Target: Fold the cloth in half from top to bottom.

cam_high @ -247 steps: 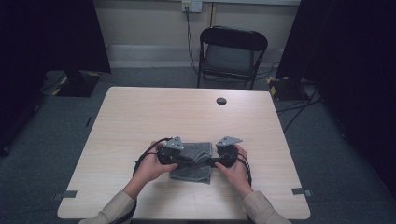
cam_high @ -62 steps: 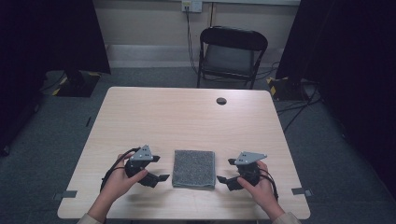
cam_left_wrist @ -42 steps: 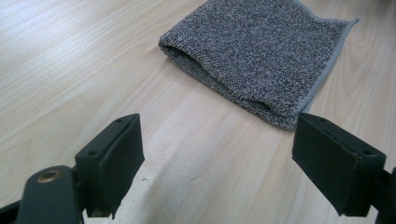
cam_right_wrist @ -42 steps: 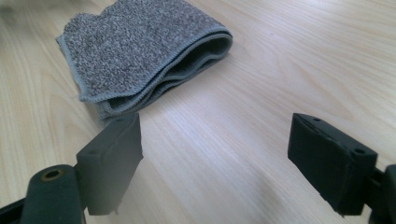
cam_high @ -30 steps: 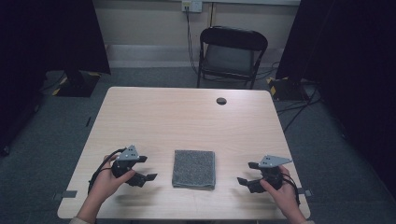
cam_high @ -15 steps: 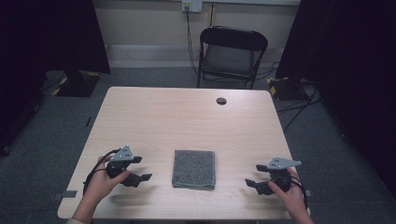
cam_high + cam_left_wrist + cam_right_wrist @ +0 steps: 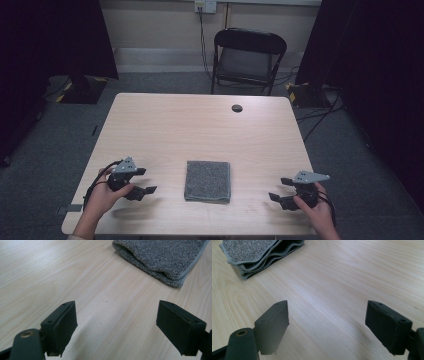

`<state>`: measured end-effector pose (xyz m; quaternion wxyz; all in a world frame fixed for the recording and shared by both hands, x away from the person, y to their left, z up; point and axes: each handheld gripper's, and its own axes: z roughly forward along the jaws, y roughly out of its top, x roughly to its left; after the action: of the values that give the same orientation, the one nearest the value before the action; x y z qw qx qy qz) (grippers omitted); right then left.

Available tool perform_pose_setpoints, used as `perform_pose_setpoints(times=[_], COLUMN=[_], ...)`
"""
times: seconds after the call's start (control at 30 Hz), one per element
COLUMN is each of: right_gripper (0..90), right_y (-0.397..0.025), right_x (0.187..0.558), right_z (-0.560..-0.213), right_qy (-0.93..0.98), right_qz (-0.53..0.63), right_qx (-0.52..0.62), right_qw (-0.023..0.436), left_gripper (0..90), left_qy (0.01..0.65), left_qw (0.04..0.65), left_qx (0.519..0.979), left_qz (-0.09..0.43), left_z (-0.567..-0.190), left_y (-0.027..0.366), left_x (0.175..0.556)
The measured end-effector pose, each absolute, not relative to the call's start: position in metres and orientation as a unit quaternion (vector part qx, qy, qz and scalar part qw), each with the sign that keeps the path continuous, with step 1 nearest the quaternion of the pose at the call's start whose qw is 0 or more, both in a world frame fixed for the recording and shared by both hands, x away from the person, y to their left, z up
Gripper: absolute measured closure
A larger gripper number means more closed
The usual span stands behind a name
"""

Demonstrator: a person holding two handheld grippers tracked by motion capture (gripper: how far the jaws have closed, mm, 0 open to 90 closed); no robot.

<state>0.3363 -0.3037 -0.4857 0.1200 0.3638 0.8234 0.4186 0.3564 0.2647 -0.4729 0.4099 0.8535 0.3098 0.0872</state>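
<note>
**Inspector:** Position of the folded grey towel (image 7: 208, 181)?

**Assistant:** Flat on the wooden counter (image 7: 200, 130), near its front edge, midway between the two tools and well apart from each. In the right gripper view its stacked layers (image 7: 259, 255) show at the open edge.

**Inspector:** Left tongs (image 7: 142, 181)?

**Assistant:** Jaws spread wide, gripping nothing, bare counter between them, pointed toward the towel (image 7: 162, 257).

**Inspector:** Right tongs (image 7: 280, 190)?

**Assistant:** Likewise wide open and empty, low over the counter near the front right corner.

**Inspector:** Other items?

**Assistant:** A small dark round disc (image 7: 237, 108) near the far edge; a black folding chair (image 7: 247, 57) beyond the counter.
</note>
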Motion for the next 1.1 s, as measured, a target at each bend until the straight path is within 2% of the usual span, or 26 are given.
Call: perform_pose_setpoints(times=[1.1], right_gripper=[19.3], right_y=[-0.336], right_x=[0.328], right_z=[-0.493], right_qy=[0.822], right_qz=[0.396], right_qx=[0.385], right_qw=[0.141], left_gripper=[16.5], left_qy=[0.335], left_qw=[0.412], left_qx=[0.841], left_qz=[0.102], left_z=[-0.482], left_y=[0.303], left_x=[0.354])
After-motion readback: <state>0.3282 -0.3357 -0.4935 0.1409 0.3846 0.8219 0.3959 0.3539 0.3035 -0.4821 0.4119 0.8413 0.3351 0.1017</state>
